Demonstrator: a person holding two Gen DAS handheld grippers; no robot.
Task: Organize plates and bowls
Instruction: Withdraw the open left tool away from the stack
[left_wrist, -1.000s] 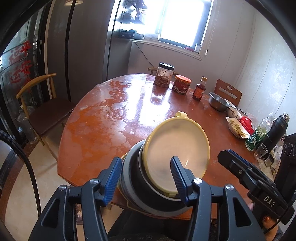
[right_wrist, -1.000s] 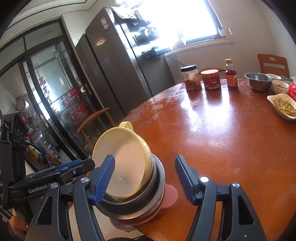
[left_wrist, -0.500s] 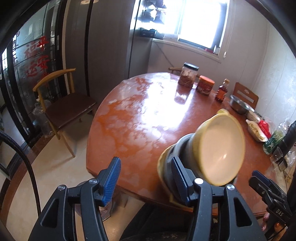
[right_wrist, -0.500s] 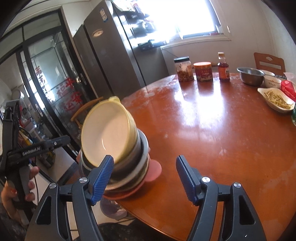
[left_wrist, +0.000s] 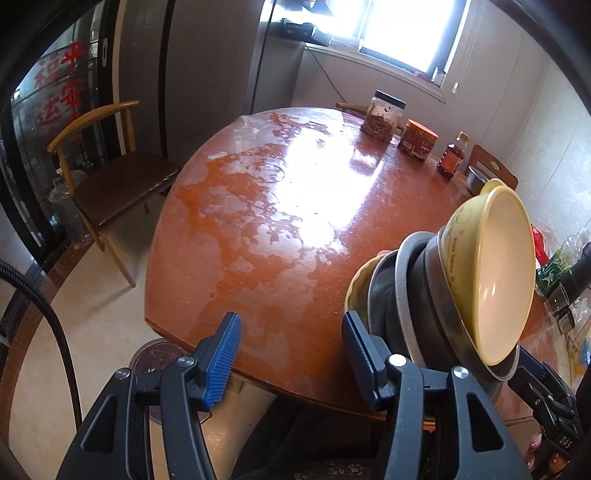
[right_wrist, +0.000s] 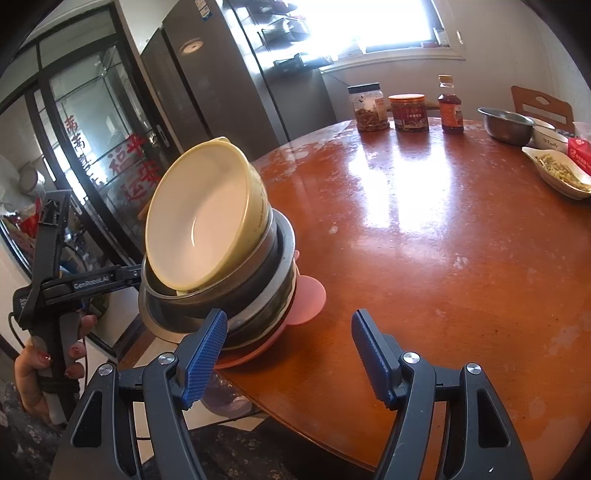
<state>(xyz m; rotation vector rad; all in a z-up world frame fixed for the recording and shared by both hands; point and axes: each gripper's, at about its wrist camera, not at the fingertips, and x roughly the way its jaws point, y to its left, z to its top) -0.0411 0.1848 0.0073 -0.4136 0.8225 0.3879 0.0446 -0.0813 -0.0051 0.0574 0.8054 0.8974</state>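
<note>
A stack of dishes sits at the near edge of the round wooden table (left_wrist: 280, 221). A yellow bowl with a white inside (right_wrist: 207, 221) tops two steel bowls (right_wrist: 258, 280) and a pink plate (right_wrist: 306, 299). The stack also shows in the left wrist view, with the yellow bowl (left_wrist: 491, 266) at the right. My left gripper (left_wrist: 291, 350) is open, its right finger beside the stack's left side. My right gripper (right_wrist: 288, 354) is open, its left finger (right_wrist: 207, 347) close to the stack's front. I cannot tell whether either finger touches it.
Two jars (right_wrist: 369, 107), a sauce bottle (right_wrist: 450, 107), a steel bowl (right_wrist: 506, 123), a white bowl and a dish of food (right_wrist: 557, 171) stand along the table's far and right side. A wooden chair (left_wrist: 110, 173) stands to the left of the table. Bottles stand at the right edge (left_wrist: 561, 266).
The left gripper has moved left, from astride the stack to beside it. The right gripper has shifted right, off the stack. The stack now appears more tilted in both views.
</note>
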